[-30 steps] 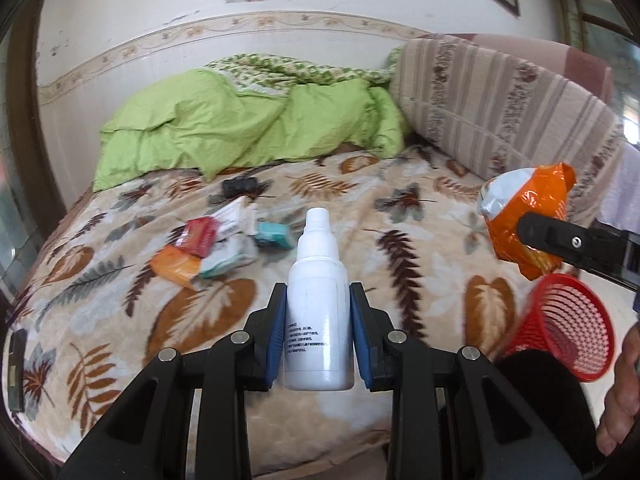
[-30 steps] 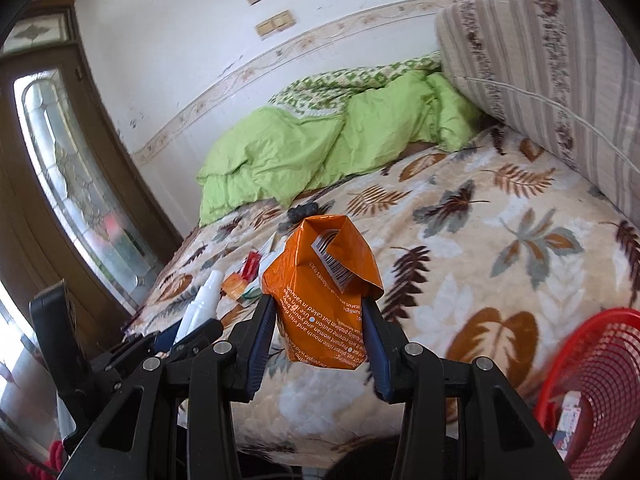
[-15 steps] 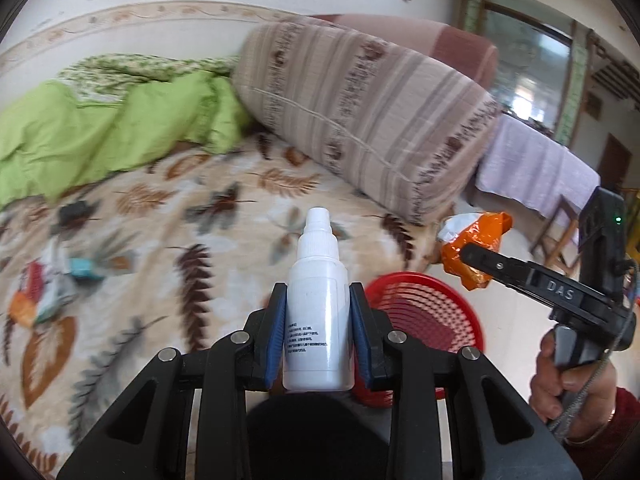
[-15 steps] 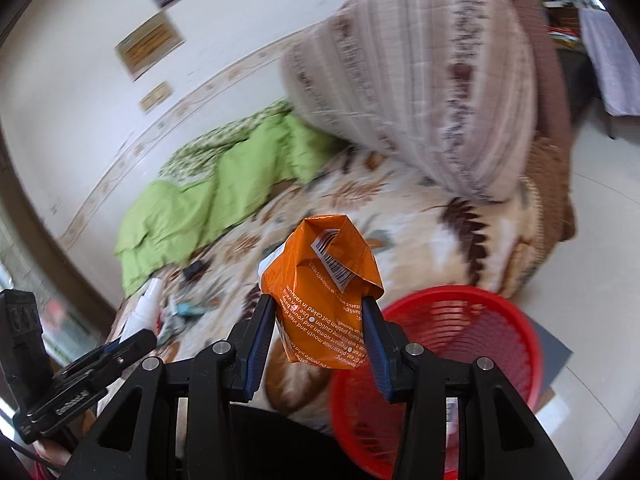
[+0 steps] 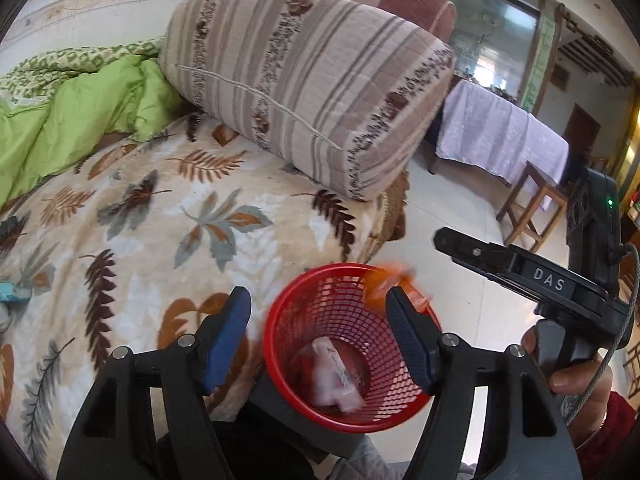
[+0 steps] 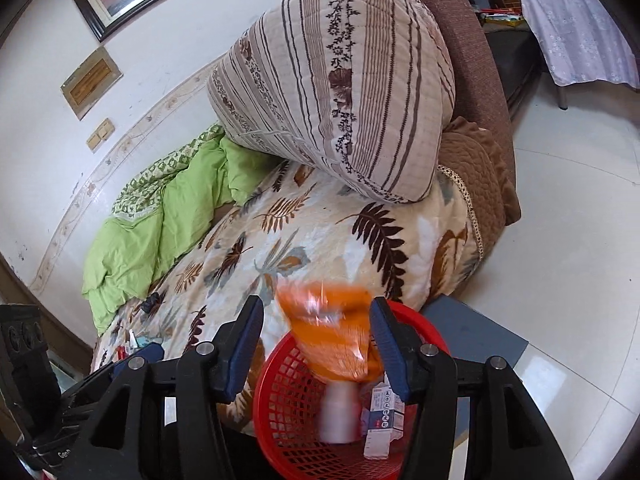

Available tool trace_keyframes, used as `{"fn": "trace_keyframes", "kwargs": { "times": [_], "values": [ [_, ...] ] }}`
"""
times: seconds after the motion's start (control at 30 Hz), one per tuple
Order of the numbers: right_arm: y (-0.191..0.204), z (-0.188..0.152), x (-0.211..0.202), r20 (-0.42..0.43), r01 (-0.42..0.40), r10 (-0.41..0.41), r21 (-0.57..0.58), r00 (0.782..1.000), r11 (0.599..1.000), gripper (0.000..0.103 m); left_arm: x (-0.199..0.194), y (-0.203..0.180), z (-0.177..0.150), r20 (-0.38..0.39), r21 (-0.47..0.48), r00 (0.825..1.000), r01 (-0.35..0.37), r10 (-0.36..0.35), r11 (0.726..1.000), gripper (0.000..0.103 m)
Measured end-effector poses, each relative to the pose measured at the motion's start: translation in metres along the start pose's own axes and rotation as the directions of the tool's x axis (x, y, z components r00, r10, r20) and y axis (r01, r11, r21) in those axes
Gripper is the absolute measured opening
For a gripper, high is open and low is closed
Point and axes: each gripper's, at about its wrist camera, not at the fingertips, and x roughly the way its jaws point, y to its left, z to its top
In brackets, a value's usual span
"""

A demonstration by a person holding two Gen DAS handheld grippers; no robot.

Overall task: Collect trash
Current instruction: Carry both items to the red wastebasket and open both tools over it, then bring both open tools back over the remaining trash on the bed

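Opening over the red basket (image 5: 280, 344), the left gripper (image 5: 318, 338) has let go its white bottle (image 6: 338, 412), now blurred inside; the right gripper (image 6: 318, 346) is opening too, its orange packet (image 6: 332, 336), a streak, falling free between the jaws.

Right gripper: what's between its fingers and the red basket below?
In the right wrist view, the right gripper has its jaws opening, and the blurred orange packet is between them, dropping toward the red basket.
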Motion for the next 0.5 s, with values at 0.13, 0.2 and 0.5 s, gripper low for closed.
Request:
{"fn": "trace_keyframes", "kwargs": {
  "times": [0.13,0.2,0.5],
  "values": [
    [0.014,-0.002,0.01,-0.027,-0.024,0.024,-0.024,0.999,0.999,0.06,-0.012,0.025,-0.001,0.01,-0.069,1.0,-0.029,0.03,0.997,0.069],
    [0.029,-0.006,0.02,-0.055,-0.056,0.053,-0.056,0.997,0.997,0.061,-0.019,0.04,-0.003,0.014,-0.093,0.998,-0.063,0.065,0.994,0.069],
    [0.126,-0.034,0.069,-0.181,-0.204,0.164,-0.233,0.97,0.951,0.061,-0.072,0.127,-0.025,0.037,-0.26,0.977,-0.194,0.211,0.946,0.069]
  ]
}}
